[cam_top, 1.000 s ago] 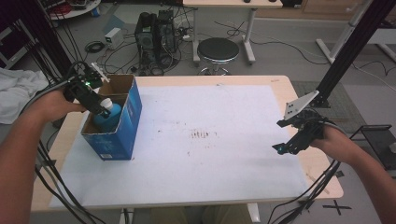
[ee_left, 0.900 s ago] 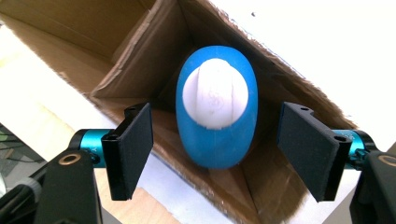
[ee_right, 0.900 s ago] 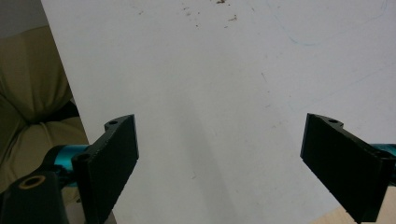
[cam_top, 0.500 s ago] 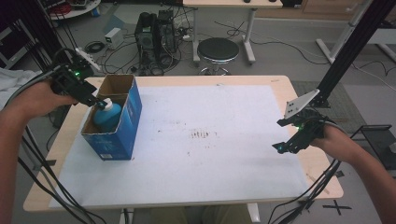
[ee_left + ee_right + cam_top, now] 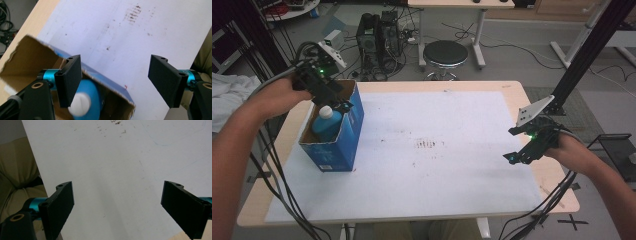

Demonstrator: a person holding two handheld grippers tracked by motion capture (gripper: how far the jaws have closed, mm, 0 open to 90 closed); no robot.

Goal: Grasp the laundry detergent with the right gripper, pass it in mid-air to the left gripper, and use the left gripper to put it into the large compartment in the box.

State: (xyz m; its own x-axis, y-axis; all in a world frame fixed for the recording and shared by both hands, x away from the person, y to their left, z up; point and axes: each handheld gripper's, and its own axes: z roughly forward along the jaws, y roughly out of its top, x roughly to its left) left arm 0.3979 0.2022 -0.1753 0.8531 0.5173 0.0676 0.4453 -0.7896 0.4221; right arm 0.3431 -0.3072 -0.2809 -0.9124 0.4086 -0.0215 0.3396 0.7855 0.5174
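**Left gripper lifts clear of the bottle in the box**

We see the blue bottle (image 5: 326, 125) with its white cap standing inside the open blue cardboard box (image 5: 343, 145), which sits near the left edge of the white sheet (image 5: 437, 150) covering the table (image 5: 512, 87). A second ago our left gripper (image 5: 337, 102) was low at the box mouth, right at the bottle's cap; now it has risen and drawn back toward the box's far left rim, and it hovers just above the cap. Its jaws stand apart with nothing between them: in the left gripper view the left gripper (image 5: 115, 82) shows only the box's edge and the white sheet in the gap, with the bottle's cap (image 5: 79, 104) below the left jaw and untouched. The bottle has kept its place in the box across the frames.

Our right gripper (image 5: 517, 156) has not moved since the earlier pictures. It hangs over the right side of the sheet, well apart from the box. In the right gripper view its pads (image 5: 58, 207) are spread wide over bare white sheet, holding nothing.
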